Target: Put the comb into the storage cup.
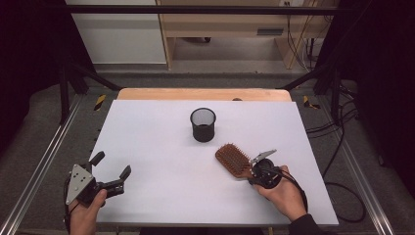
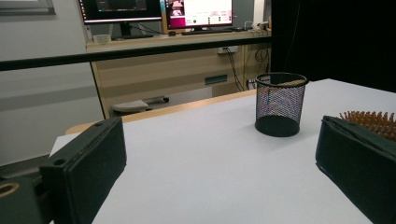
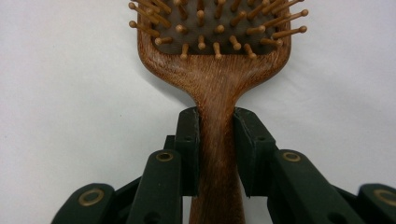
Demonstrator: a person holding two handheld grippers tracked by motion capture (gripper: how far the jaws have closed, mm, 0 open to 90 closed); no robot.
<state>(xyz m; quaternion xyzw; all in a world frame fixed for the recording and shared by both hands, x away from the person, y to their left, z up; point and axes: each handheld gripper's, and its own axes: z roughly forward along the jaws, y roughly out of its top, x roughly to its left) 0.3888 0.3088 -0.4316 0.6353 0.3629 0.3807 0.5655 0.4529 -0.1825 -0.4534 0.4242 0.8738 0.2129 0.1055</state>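
Hairbrush [image 1: 234,159] is lying bristles-up on the white table [image 1: 161,147], right of centre, just in front of and a little right of the black mesh cup [image 1: 203,124]. Its long axis is running from the paddle head, up-left near the cup, down-right to the handle, which is pointing into your right gripper [image 1: 256,171]. In the right gripper view you are clamping the wooden handle [image 3: 215,154] just below the neck, one jaw pressing each side, the brush head [image 3: 215,28] sticking straight out ahead of the jaws. Your right hand [image 1: 281,193] is coming in low from the near right edge with the wrist angled toward the cup. Likely next: lifting and tipping the brush handle-down into the cup, so the short gap up-left is what matters. Your left gripper [image 1: 113,166] is sitting well apart at the near left, jaws spread wide and grasping nothing, facing across the table toward the cup [image 2: 280,103].
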